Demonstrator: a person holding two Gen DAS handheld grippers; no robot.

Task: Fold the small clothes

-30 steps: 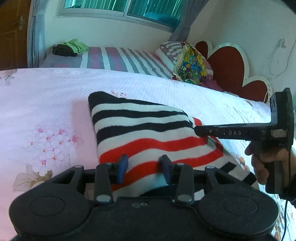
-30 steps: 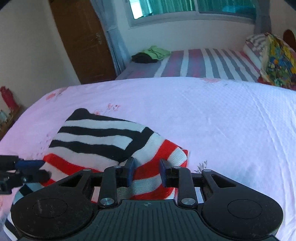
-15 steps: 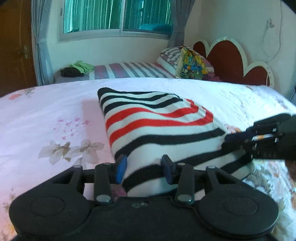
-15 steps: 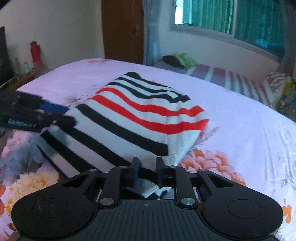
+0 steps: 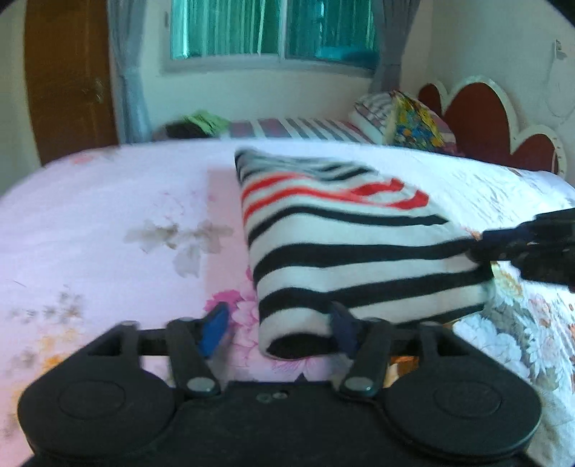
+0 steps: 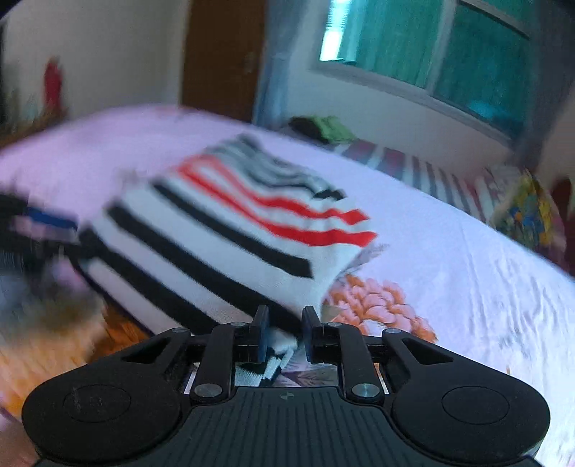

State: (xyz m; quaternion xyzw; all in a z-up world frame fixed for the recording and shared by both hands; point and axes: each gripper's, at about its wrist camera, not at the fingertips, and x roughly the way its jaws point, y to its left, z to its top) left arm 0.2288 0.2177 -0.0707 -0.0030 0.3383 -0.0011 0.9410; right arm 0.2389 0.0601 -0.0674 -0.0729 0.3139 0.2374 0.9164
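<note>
Both grippers pulled back since a second ago. Left gripper (image 5: 278, 328) opening wide, striped sweater (image 5: 345, 244) edge loose between its fingers. Right gripper (image 6: 284, 332) opening, corner between, not pinched. Sweater folded on bed (image 5: 107, 222).

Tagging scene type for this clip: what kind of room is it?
A home bedroom, most likely: a bed with a floral bedsheet, a scalloped red headboard, pillows, and a curtained window.

Folded top (image 5: 345, 248) on bed (image 5: 107, 215), btwn tongs.
</note>
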